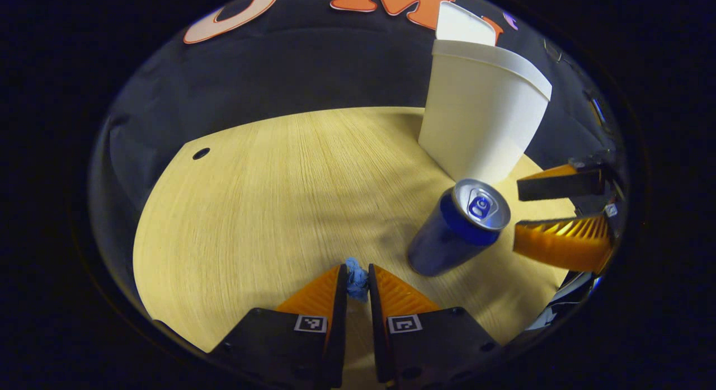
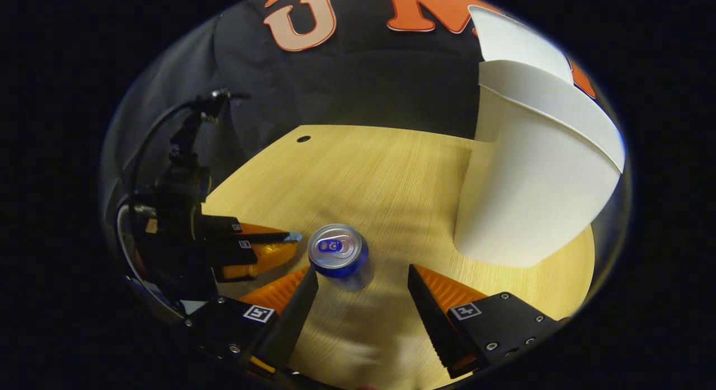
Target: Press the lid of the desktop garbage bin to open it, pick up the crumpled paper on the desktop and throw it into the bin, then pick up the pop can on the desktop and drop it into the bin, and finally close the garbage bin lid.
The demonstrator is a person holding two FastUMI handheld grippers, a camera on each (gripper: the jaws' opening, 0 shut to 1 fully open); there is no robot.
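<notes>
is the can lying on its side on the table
No, the can stands upright on the table, its silver top facing up, beside the white bin.

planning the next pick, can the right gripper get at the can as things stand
Probably yes. The right gripper is open, and the can stands upright on the table just ahead of its fingers, nothing between. The bin stands off to one side; the left gripper is close beside the can.

No brand or number can be read on the pop can or the garbage bin; the square markers on each claw carry no legible text.
</notes>
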